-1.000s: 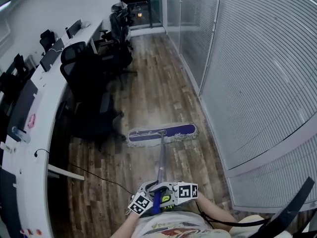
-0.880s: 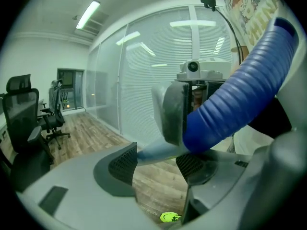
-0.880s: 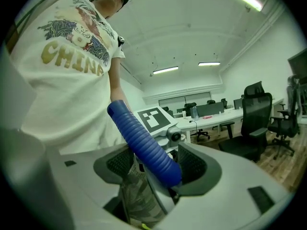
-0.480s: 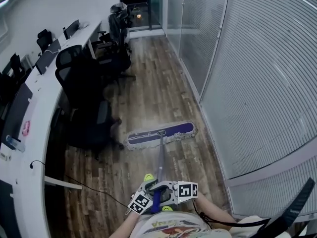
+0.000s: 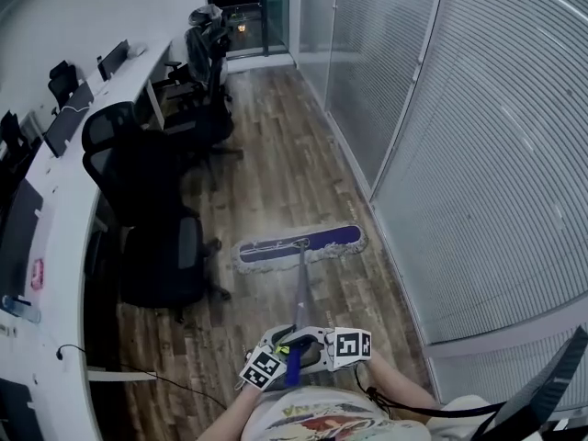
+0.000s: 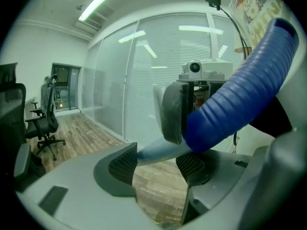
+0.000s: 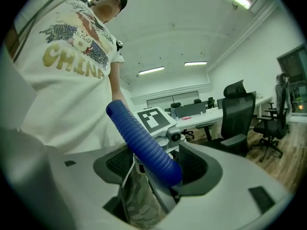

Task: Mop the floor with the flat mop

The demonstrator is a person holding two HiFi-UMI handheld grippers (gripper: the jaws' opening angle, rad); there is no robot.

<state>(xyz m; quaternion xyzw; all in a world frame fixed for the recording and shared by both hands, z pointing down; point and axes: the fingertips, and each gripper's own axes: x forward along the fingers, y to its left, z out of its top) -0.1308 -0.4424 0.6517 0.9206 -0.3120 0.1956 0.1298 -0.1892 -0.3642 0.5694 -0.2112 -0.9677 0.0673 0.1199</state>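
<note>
The flat mop's blue grip [image 7: 144, 138] is clamped between the jaws of the right gripper [image 7: 154, 166], and the shaft [image 6: 158, 150] just below it is pinched by the left gripper [image 6: 157, 159]. Farther out, the mop head [image 5: 299, 245] is laid flat on the wooden floor [image 5: 276, 145], near an office chair [image 5: 161, 251].

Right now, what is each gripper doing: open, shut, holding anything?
Left gripper: shut on the flat mop's blue-gripped metal handle.
Right gripper: shut on the same handle, at its blue ribbed grip.
</note>
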